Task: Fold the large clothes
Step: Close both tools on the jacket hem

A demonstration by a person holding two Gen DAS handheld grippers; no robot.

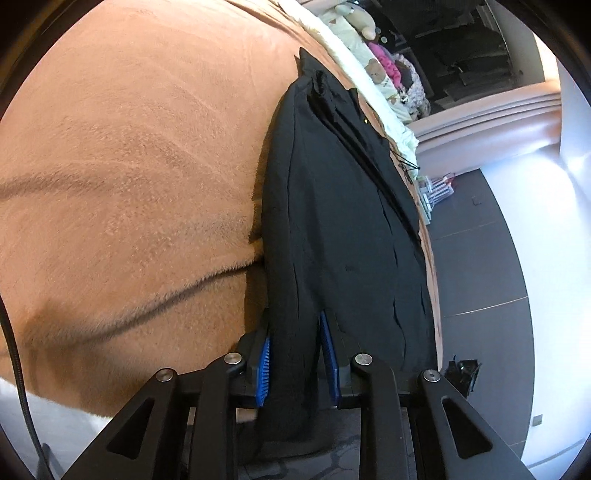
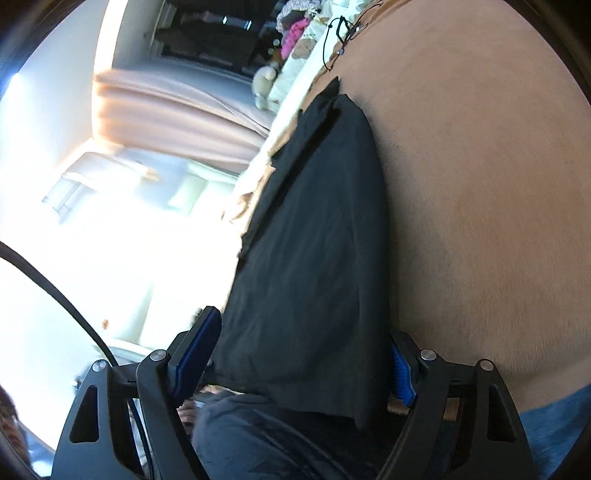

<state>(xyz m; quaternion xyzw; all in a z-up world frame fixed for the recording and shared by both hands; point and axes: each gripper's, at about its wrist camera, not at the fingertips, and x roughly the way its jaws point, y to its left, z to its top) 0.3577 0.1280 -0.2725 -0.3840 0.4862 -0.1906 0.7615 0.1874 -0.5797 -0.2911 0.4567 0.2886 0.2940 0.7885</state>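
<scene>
Left wrist: black garment (image 1: 332,221) pinched between fingers (image 1: 263,365).

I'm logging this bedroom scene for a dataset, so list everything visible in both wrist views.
Black garment: one, black, lying long along the bed's edge, near end between both grippers' fingers.
Blanket: one, tan, plush, covering the bed under the garment.
Bedding: one, cream with bear print, at the far end of the bed.
Plush toy: one, beige, far end.
Pink clothing: one heap, pink, beside the bedding.
Floor: dark grey tiles, beside the bed.
Left gripper: black, blue pads, shut on the garment.
Right gripper: black, blue pads, wide around the garment.
</scene>
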